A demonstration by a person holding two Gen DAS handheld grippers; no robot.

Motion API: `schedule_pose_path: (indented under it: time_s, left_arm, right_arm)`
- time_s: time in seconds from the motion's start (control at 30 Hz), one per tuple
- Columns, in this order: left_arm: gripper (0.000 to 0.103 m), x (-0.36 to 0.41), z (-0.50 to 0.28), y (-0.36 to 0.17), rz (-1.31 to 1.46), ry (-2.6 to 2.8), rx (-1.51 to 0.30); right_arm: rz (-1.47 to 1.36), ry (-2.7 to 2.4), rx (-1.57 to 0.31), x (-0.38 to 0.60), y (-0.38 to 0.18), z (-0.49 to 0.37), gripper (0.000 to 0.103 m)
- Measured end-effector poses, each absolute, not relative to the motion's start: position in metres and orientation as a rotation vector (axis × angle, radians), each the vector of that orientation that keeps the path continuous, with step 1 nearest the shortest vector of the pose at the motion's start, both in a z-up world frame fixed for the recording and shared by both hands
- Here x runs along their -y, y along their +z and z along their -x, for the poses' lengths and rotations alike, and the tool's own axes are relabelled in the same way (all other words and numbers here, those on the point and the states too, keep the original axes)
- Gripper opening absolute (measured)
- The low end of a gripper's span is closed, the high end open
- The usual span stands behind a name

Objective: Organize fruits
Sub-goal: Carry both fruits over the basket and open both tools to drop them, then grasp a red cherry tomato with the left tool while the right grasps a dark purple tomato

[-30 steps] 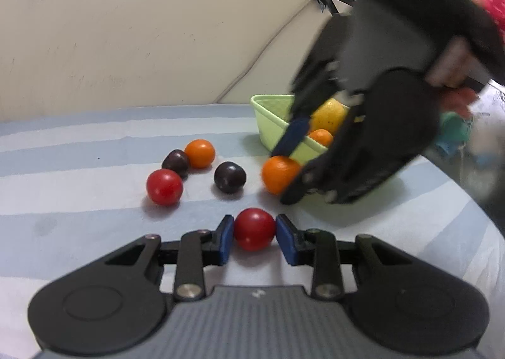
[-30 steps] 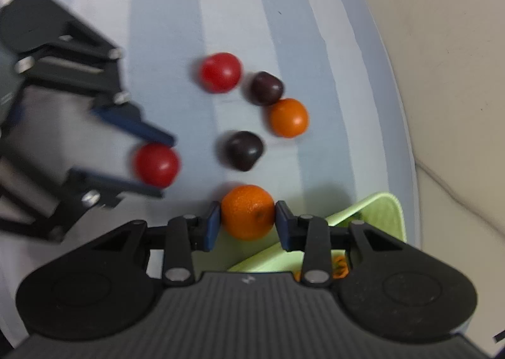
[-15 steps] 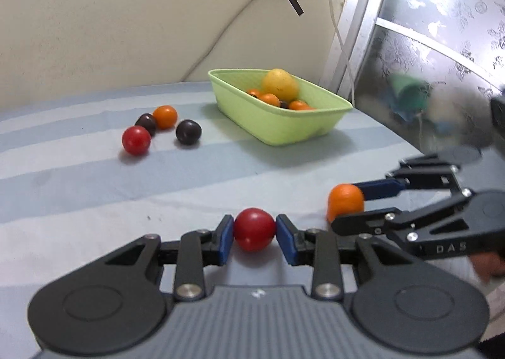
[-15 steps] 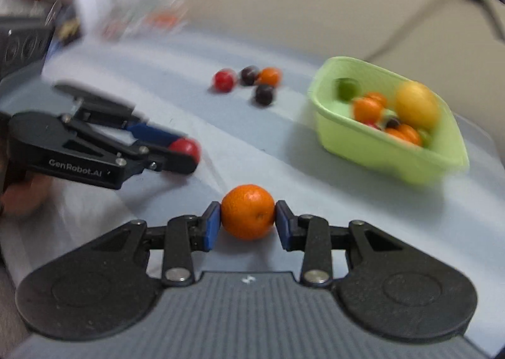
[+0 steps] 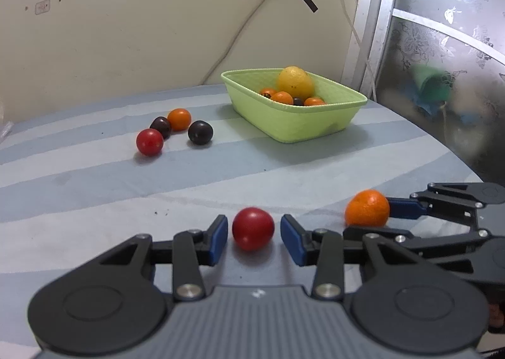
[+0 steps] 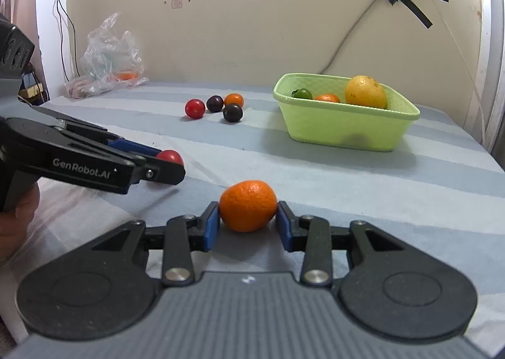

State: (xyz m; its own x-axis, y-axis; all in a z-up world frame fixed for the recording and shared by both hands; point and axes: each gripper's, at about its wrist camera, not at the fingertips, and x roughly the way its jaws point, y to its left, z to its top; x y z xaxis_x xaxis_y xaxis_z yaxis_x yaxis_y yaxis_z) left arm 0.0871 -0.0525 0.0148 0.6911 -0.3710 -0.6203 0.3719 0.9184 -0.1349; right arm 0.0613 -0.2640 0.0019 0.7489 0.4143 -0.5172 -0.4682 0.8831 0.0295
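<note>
Table (image 5: 347,169): striped blue-and-white cloth is covering it; everything here is sitting on it.
Basket (image 6: 344,128): light green, standing toward the far right by the wall, already holding a large yellow fruit (image 6: 365,91), small oranges and a green fruit.
Left tongs (image 5: 254,234): blue pads are standing apart on either side of the red tomato (image 5: 253,228), with a visible gap on each side; not gripping. The tomato is resting on the cloth at the near edge, well apart from the basket.
Right tongs (image 6: 247,221): pads are lying against both sides of the orange (image 6: 247,205), which seems to be touching the cloth; whether they are still pressing or just letting go, I cannot tell.
Loose group (image 5: 173,131): a red tomato, two dark plums and a small orange are sitting near each other, left of the basket.
Plastic bag (image 6: 109,59): crumpled, lying at the far left by the wall.
Risk, rolling: both near fruits are round; on release they are likely to roll toward the table edge, more so if a pad is nudging them on withdrawal.
Risk, collision: the two tongs are working just beside each other, so one pulling back could be knocking the other's fruit.
</note>
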Motion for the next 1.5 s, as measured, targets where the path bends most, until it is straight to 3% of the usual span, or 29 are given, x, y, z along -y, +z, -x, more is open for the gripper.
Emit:
schedule_pose_path:
  time_s: [0.27, 0.53, 0.9, 1.0, 1.23, 1.43, 1.5]
  left_arm:
    - [0.030, 0.064, -0.105, 0.030, -0.006, -0.473, -0.672]
    - [0.030, 0.091, -0.174, 0.077, 0.055, -0.552, -0.571]
    - [0.033, 0.105, -0.258, 0.051, 0.162, -0.563, -0.726]
    - [0.039, 0.098, -0.260, 0.051, 0.180, -0.564, -0.720]
    - [0.039, 0.017, -0.222, 0.095, 0.312, -0.496, -0.542]
    - [0.039, -0.043, -0.184, 0.069, 0.277, -0.282, -0.562]
    - [0.039, -0.050, -0.182, 0.049, 0.281, -0.253, -0.619]
  right_arm:
    - [0.085, 0.469, -0.513, 0.270, 0.003, -0.061, 0.039]
    - [0.018, 0.399, -0.341, 0.285, 0.037, -0.104, 0.040]
    - [0.029, 0.336, -0.376, 0.267, 0.025, -0.179, 0.041]
    - [0.032, 0.333, -0.365, 0.264, 0.023, -0.181, 0.049]
    - [0.018, 0.345, -0.273, 0.264, 0.043, -0.154, 0.049]
    - [-0.052, 0.526, -0.295, 0.239, 0.048, -0.118, 0.038]
    - [0.005, 0.556, -0.339, 0.217, 0.039, -0.119, 0.027]
